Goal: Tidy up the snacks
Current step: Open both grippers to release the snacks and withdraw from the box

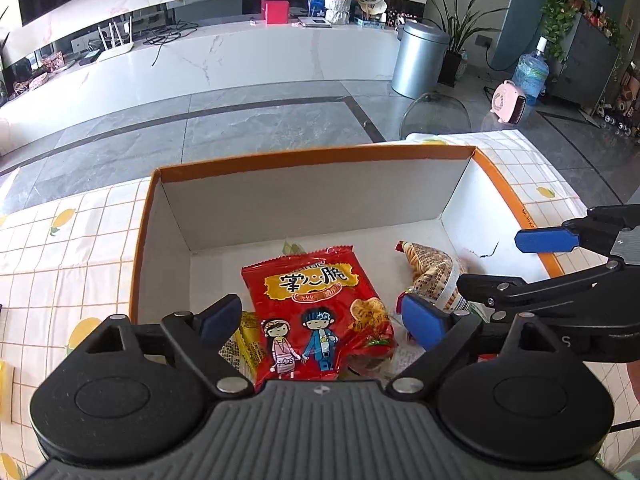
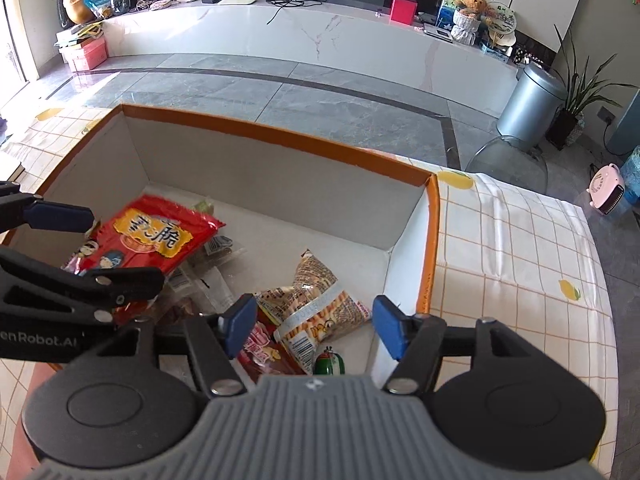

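i have both grippers hanging over the orange-rimmed cardboard box (image 1: 304, 156) that sits on the lemon-print tablecloth (image 1: 68, 248). my left gripper (image 1: 320, 320) is spread wide with nothing between its blue pads; the red snack packet (image 1: 316, 312) with the two cartoon figures lies flat on the box floor right under the gap. at 3 o'clock of that packet lies the tan biscuit-stick bag (image 1: 434, 276), crumpled, and a yellow packet (image 1: 248, 340) peeks out at its 8 o'clock. my right gripper (image 2: 316, 326) is also spread, pinching nothing, above the tan bag (image 2: 320, 304). in the right wrist view the red packet (image 2: 152, 240) sits toward 10 o'clock, resting on some clear wrappers (image 2: 216, 276), and a small green item (image 2: 329, 365) lies at 6 o'clock of the tan bag. the left gripper (image 2: 120, 246) shows at 9 o'clock there.
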Action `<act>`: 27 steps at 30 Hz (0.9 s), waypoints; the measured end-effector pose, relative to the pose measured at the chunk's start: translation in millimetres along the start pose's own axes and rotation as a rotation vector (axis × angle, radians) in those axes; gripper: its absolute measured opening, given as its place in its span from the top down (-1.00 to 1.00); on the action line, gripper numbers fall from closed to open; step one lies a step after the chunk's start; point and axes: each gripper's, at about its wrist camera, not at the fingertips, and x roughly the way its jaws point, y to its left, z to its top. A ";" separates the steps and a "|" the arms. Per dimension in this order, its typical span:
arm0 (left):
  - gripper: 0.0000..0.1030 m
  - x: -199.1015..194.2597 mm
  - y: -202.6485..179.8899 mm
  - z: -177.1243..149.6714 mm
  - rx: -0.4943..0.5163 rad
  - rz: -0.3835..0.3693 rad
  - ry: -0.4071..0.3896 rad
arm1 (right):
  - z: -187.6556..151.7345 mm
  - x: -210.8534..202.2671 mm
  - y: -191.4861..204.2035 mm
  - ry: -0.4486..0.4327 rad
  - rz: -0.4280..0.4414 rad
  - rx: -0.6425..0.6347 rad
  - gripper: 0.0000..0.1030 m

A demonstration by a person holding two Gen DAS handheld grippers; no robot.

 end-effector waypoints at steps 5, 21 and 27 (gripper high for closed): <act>-1.00 -24.6 -4.1 1.8 -0.020 0.026 -0.046 | -4.5 -27.6 0.9 -0.034 -0.003 -0.001 -0.44; -1.00 -152.0 -54.1 -37.8 0.066 0.147 -0.321 | -67.4 -187.5 15.2 -0.378 -0.025 0.065 -0.77; -1.00 -184.7 -60.8 -68.4 0.051 0.137 -0.381 | -110.8 -230.8 26.4 -0.487 -0.025 0.118 -0.82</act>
